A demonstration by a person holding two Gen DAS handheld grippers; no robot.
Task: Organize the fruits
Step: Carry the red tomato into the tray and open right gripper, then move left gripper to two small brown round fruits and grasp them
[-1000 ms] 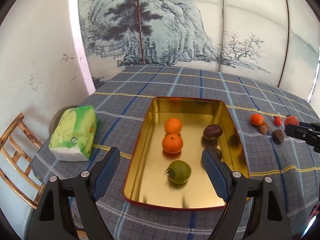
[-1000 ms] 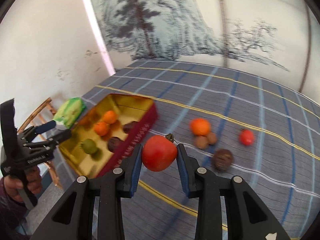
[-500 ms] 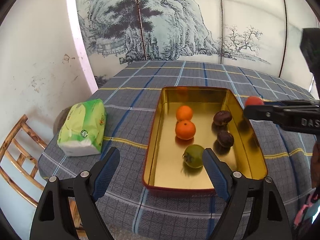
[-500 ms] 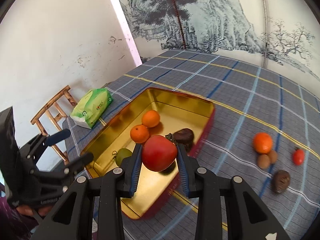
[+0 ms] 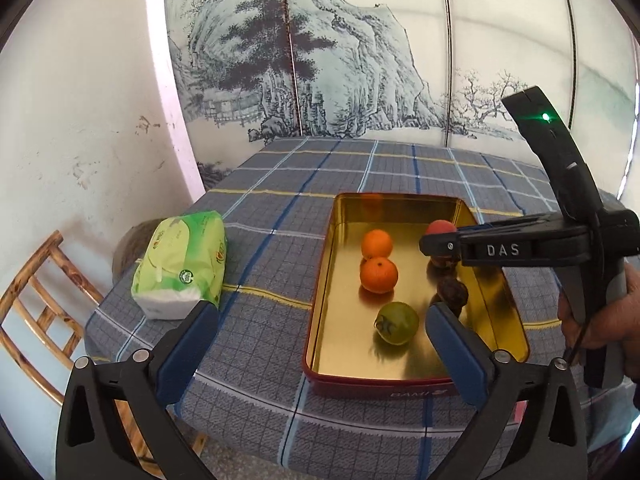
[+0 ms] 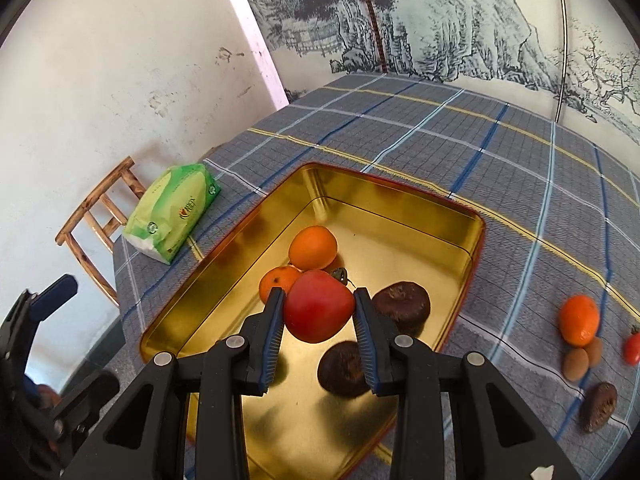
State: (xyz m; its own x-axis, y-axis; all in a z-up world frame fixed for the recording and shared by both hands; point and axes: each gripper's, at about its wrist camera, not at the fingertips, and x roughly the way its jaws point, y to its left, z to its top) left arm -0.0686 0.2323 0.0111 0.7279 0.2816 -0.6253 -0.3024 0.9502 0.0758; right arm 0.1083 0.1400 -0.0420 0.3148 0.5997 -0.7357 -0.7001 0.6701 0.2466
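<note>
A gold tin (image 6: 404, 216) with a red outside sits on a worktop (image 6: 500, 152) covered in blue-grey plaid cloth, close to the worktop's near edge. Inside the tin lie two oranges (image 6: 313, 248), touching, one behind the other along the middle. A green fruit (image 5: 397, 323) lies nearer the tin's front wall. Two dark brown fruits (image 6: 402, 306) lie close together by the tin's right wall.

The right gripper (image 6: 318, 312) hangs over the tin's middle, its fingers (image 6: 272, 336) pinching a red fruit (image 6: 318, 305) on both sides. The red fruit is held above the tin floor, just in front of the oranges. A person's hand (image 5: 600, 316) holds this gripper's handle beyond the tin's right side.

The left gripper (image 5: 320, 344) hovers at the worktop's near edge. Its jaws have just been opening and its fingers (image 5: 456, 352) now stand spread wide with nothing held; the tin's front left corner shows between them.

Outside the tin, towards the worktop's right edge, lie another orange (image 6: 579, 320), two small tan fruits (image 6: 575, 364), a small red tomato (image 6: 632, 345) and one more dark brown fruit (image 6: 599, 406).

A green tissue pack (image 5: 181, 264) lies at the worktop's left edge. A wooden chair (image 5: 36, 312) stands beside that edge.
</note>
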